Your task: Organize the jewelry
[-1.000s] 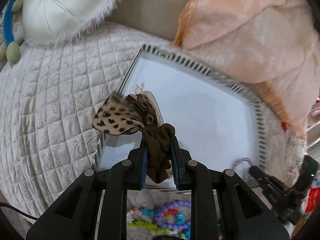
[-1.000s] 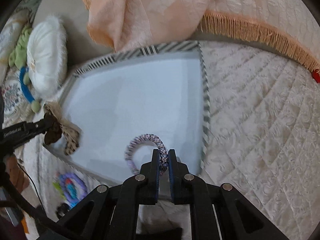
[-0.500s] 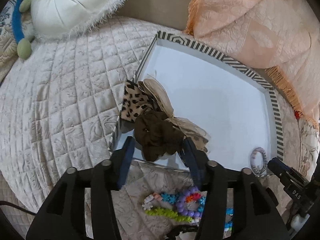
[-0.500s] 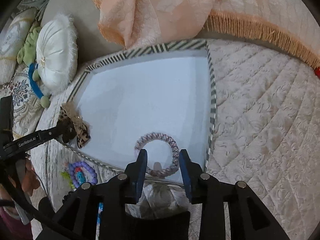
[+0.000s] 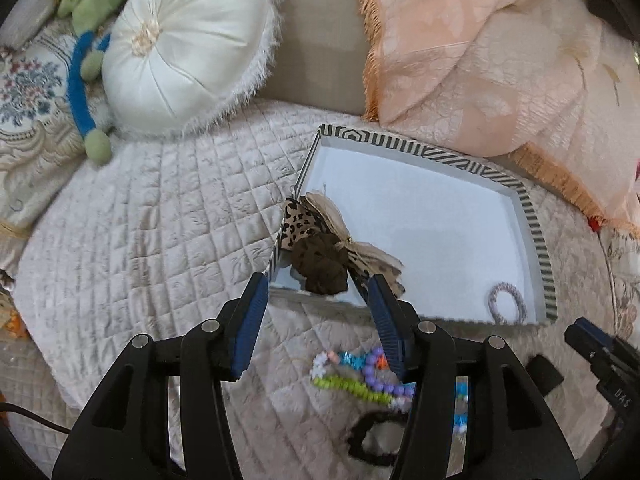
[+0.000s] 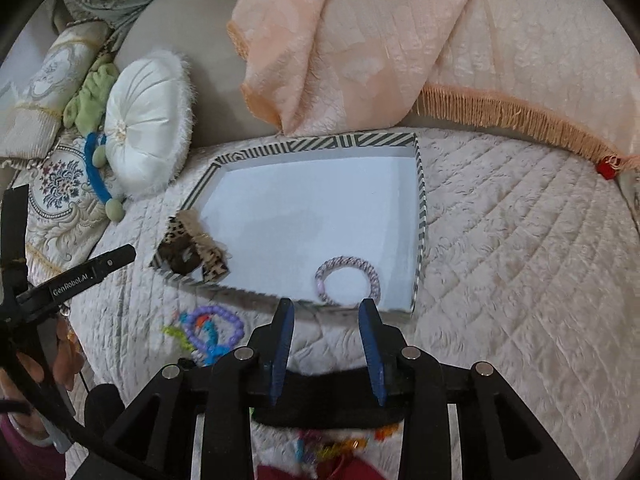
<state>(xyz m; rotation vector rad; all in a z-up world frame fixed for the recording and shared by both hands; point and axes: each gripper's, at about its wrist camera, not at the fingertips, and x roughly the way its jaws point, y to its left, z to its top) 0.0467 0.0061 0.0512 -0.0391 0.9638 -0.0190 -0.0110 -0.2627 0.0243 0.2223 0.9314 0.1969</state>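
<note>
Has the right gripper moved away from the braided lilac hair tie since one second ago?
Yes. The right gripper has drawn back toward the striped tray's near wall, its jaws having just opened; the braided lilac hair tie lies free inside.

black hair tie blurred, beaded bracelets partly hidden

Both my grippers are the same chunky black plastic build. My left gripper has blue ribbed pads lining the insides of the fingers, with round silver screws on the black linkage arms and a thin black cable trailing off at the lower left. My right gripper matches it, with blue pads and silver screws. White "GenRobot.AI" lettering runs along the left one's side.
</note>
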